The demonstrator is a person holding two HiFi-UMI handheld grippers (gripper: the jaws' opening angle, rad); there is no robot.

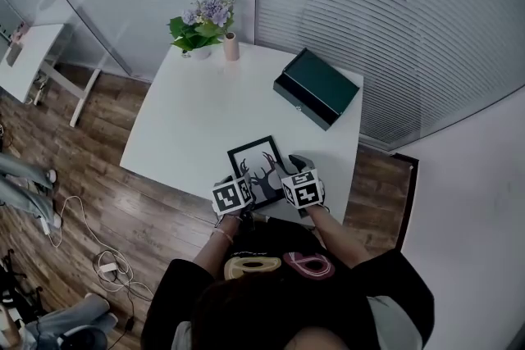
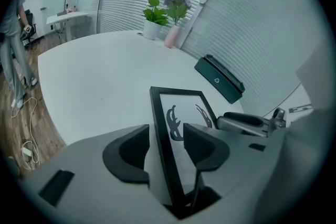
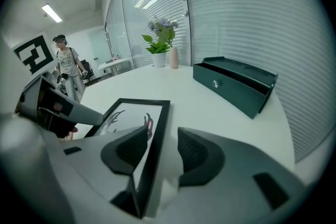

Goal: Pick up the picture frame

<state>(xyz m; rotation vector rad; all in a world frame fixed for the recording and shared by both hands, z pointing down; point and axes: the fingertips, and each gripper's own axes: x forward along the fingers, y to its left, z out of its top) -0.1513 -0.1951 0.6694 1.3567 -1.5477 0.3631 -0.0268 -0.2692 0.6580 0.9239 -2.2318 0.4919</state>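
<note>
The black picture frame [image 1: 256,162] with a deer print lies near the front edge of the white table [image 1: 197,115]. My left gripper [image 1: 244,176] straddles the frame's left edge and my right gripper [image 1: 289,173] its right edge. In the left gripper view the frame [image 2: 181,107] runs edge-on between the jaws of the left gripper [image 2: 167,131], which stand wide with room beside the left pad. In the right gripper view the frame's [image 3: 134,113] right rail sits between the jaws of the right gripper [image 3: 161,135], and the right pad is clear of it. Both grippers are open.
A dark green box [image 1: 316,88] lies open at the table's far right. A potted plant [image 1: 201,25] and a pink vase [image 1: 231,47] stand at the far edge. A second white table [image 1: 25,53] and floor cables [image 1: 82,234] are at the left. A person [image 3: 65,65] stands in the background.
</note>
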